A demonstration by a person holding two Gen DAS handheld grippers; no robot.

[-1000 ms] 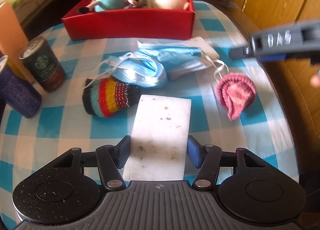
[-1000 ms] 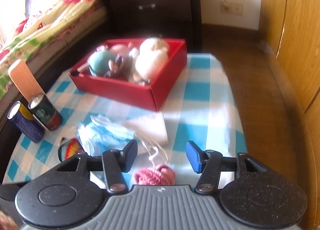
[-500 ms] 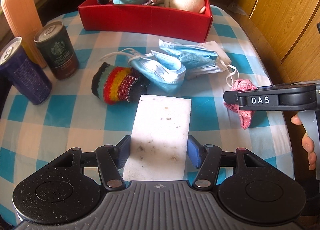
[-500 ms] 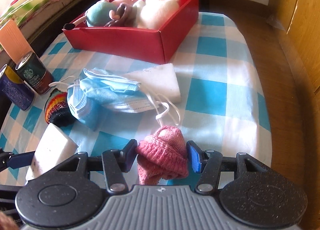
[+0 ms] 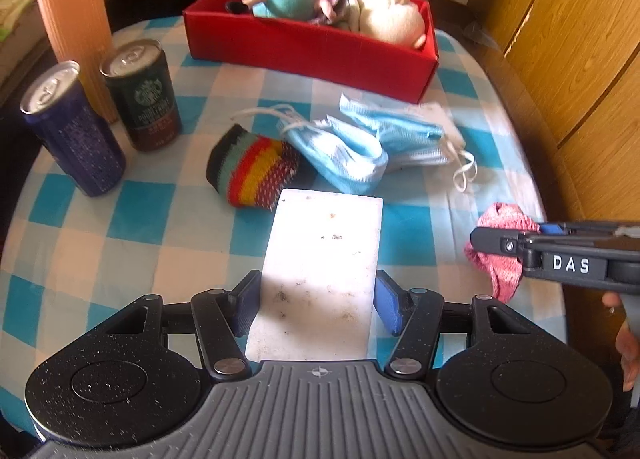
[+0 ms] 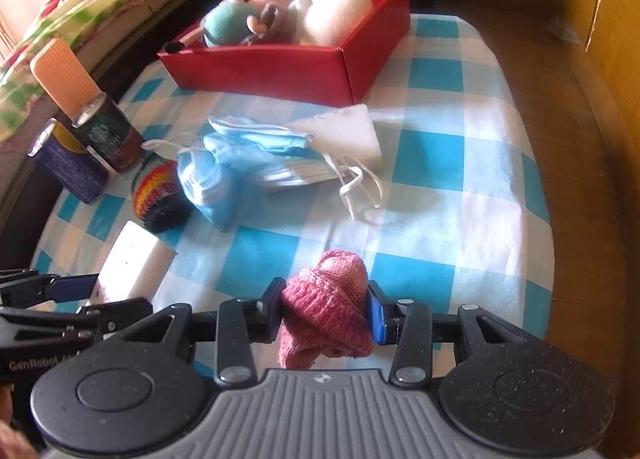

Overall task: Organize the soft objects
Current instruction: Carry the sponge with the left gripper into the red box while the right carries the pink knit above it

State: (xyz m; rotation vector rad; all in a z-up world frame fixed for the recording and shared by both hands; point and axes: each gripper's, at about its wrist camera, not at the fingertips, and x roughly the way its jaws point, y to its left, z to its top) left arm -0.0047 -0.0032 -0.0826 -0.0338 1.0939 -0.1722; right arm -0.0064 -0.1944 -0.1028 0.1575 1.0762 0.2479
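Pinched between the pads of the right hand-held gripper (image 6: 325, 313), a pink knit hat (image 6: 326, 309) was held just above the table (image 6: 460, 195), near its right edge, w/ a loose end drooping down. The left hand-held gripper (image 5: 318, 305) was closed on a white sponge (image 5: 320, 267), its long axis running fwd along the fingers twd the red box (image 5: 308, 49). Both grasps looked made, so the step in hand was judged as carry-to-box; next move would call for lifting both over the near wall & releasing beside the plush toys (image 5: 340, 7) already inside. Left on the table: striped knit hat (image 5: 256, 173), face masks (image 5: 360, 143), a 2nd sponge (image 6: 344, 131). Two cans (image 5: 108, 115) stood at left.
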